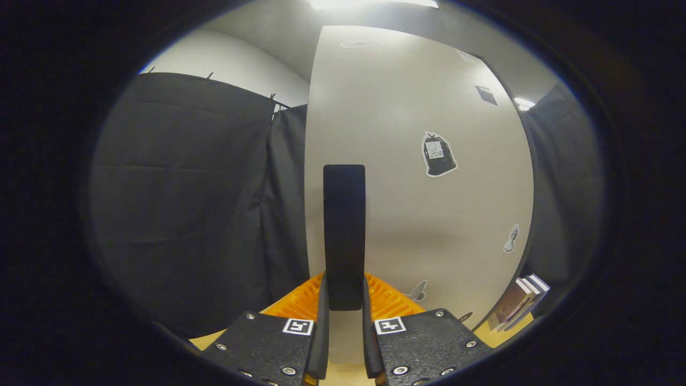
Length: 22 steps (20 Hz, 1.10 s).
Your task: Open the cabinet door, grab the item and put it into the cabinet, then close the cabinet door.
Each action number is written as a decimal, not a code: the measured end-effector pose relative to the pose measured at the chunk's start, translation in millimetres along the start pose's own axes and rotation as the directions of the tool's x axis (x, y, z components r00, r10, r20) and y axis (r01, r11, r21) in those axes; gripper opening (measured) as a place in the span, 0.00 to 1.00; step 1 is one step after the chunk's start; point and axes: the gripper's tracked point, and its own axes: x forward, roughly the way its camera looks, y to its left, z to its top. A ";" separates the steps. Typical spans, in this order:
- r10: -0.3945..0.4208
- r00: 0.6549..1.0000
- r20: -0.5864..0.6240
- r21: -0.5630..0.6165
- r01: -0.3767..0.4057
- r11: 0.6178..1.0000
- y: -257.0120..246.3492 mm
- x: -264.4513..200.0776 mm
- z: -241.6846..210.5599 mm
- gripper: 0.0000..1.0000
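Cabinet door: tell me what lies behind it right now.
Behind the cabinet door, books show past its far edge. The door covers everything else there. The gripper fingers close on the door's black handle.

Cabinet door (pixel 418 161) stands dead ahead, its upright handle (pixel 344 236) caught between the tongs (pixel 344 316), both fingers pressed to its sides. Booth cloth (pixel 182 203) hangs left of the door, and a stack of books (pixel 517 308) lies low to its right on the desk (pixel 501 335).
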 end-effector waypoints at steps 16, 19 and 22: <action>0.351 0.936 -0.009 0.008 -0.351 0.936 -67.1 -75.8 -1.7 0.27; 0.372 0.928 -0.003 0.007 -0.372 0.928 -85.8 -97.3 -0.8 0.27; 0.358 0.934 0.009 0.012 -0.359 0.933 -106.9 -122.4 -3.8 0.27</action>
